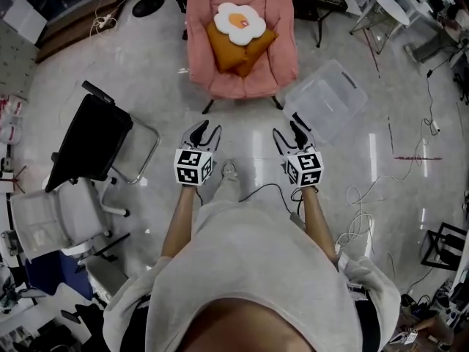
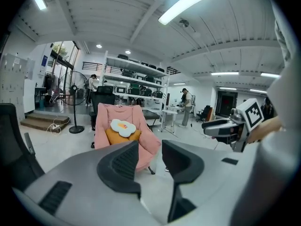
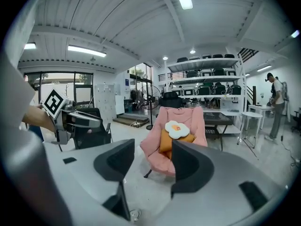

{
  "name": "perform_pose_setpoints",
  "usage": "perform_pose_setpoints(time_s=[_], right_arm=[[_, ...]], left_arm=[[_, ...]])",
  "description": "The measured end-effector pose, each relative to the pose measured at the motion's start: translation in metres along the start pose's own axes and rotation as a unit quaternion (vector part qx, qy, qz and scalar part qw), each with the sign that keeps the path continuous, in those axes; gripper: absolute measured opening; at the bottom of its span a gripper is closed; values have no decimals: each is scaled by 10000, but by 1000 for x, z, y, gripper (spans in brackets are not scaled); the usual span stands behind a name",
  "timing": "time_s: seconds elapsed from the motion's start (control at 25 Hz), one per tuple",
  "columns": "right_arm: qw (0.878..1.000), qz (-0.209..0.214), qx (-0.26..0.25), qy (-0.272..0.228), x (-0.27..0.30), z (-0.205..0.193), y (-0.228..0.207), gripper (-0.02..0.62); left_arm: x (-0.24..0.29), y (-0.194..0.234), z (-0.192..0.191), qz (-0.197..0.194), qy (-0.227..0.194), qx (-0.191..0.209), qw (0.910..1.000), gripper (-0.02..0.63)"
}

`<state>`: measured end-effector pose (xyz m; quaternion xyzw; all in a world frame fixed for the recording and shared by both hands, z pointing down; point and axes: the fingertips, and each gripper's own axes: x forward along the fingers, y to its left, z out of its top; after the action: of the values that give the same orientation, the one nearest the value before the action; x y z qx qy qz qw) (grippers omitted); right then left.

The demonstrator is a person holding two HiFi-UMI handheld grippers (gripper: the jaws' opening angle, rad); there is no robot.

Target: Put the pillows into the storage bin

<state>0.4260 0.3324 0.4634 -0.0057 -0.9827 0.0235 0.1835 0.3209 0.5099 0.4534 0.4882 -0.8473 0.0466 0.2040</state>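
Note:
A white fried-egg pillow lies on an orange pillow on the seat of a pink armchair. Both pillows also show in the left gripper view, egg pillow, and in the right gripper view, egg pillow over orange pillow. A clear plastic storage bin stands on the floor right of the chair. My left gripper and right gripper are held side by side in front of the chair, well short of it. Both stand open with nothing between the jaws.
A black office chair and a grey-white chair stand at the left. Cables lie on the floor at the right. A white table and shelving stand at the back, where people are standing.

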Motion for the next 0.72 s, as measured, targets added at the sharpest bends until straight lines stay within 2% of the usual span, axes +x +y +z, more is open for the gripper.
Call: perform_pose_setpoints(time_s=[0.36,0.72], right_arm=[[9999,-123,-17,60,110,51,-26,227],[9995,-243,140,136,180,68,-41,222]], left_arm=[[80,94,58,-114,-76,48,9999,149],[129,151,87,-223,-26,171,9996,147]])
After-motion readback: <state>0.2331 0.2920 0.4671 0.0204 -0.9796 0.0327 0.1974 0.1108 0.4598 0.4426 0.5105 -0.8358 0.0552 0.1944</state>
